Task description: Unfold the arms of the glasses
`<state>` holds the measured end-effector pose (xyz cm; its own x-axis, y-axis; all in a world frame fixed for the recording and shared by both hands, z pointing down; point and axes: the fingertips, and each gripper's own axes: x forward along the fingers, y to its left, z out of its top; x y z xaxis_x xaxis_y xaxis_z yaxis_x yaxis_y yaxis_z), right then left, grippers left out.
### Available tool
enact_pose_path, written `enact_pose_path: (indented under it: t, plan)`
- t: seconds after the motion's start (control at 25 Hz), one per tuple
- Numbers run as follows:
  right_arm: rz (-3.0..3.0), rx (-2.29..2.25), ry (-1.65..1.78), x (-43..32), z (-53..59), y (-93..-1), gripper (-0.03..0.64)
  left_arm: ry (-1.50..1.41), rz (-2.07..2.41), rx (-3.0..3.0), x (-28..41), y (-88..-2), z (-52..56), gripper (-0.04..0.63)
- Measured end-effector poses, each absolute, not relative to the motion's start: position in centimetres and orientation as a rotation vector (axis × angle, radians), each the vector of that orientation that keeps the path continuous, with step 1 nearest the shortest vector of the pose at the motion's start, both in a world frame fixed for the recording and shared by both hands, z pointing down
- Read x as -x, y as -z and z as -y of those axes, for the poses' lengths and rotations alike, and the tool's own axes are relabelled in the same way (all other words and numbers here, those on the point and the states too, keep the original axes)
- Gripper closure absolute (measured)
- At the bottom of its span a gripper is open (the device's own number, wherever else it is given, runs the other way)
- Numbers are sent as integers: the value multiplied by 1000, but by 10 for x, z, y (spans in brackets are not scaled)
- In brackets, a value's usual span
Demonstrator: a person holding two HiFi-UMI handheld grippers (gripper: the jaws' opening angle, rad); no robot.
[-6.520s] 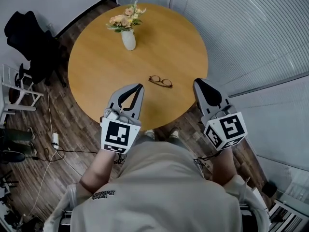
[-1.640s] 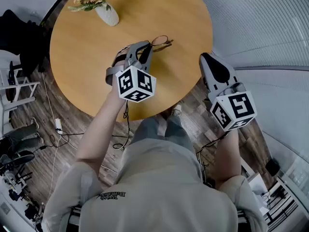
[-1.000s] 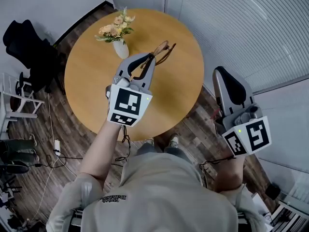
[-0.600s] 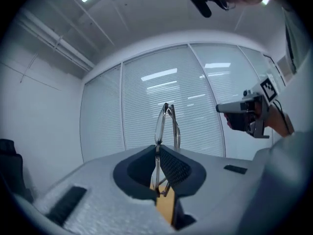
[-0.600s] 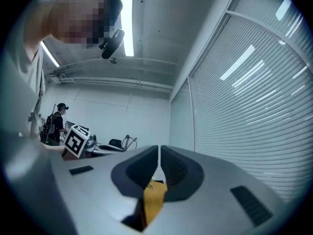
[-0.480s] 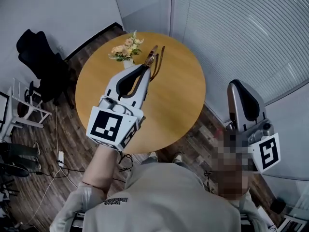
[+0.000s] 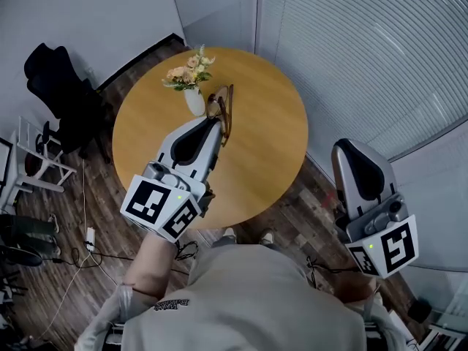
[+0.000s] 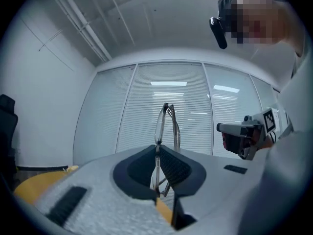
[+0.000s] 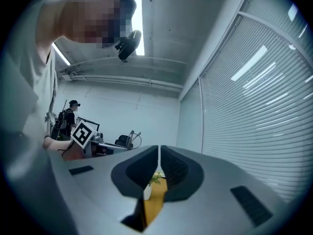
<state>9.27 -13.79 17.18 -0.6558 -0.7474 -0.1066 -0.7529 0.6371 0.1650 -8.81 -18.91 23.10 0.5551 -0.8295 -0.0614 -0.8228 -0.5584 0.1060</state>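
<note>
My left gripper [image 7: 217, 123] has lifted the glasses [image 7: 221, 108] off the table [image 7: 270, 145], pinching them on edge, jutting toward twelve o'clock. My right gripper [image 7: 349, 146], closed and empty, waits at their four o'clock, well apart.

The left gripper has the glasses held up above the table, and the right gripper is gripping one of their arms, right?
Not quite. The left gripper does hold the glasses above the table, but the right gripper grips nothing. The right gripper view shows its jaws close together and empty, away from the glasses.
</note>
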Motion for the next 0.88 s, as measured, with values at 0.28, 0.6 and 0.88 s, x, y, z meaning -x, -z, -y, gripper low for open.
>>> enact_pose_path:
  t: [0.28, 0.6, 0.88]
  plan:
    - [-2906, 1263, -194, -77, 138, -211, 581, 178, 1366, -2623, 87, -261, 183, 554]
    - [-2914, 1212, -2, -72, 137, -234, 580, 98, 1358, -2647, 80, -272, 177, 554]
    - [-2815, 1164, -28, -64, 145, -210, 580, 101, 1332, -2670, 73, -272, 175, 554]
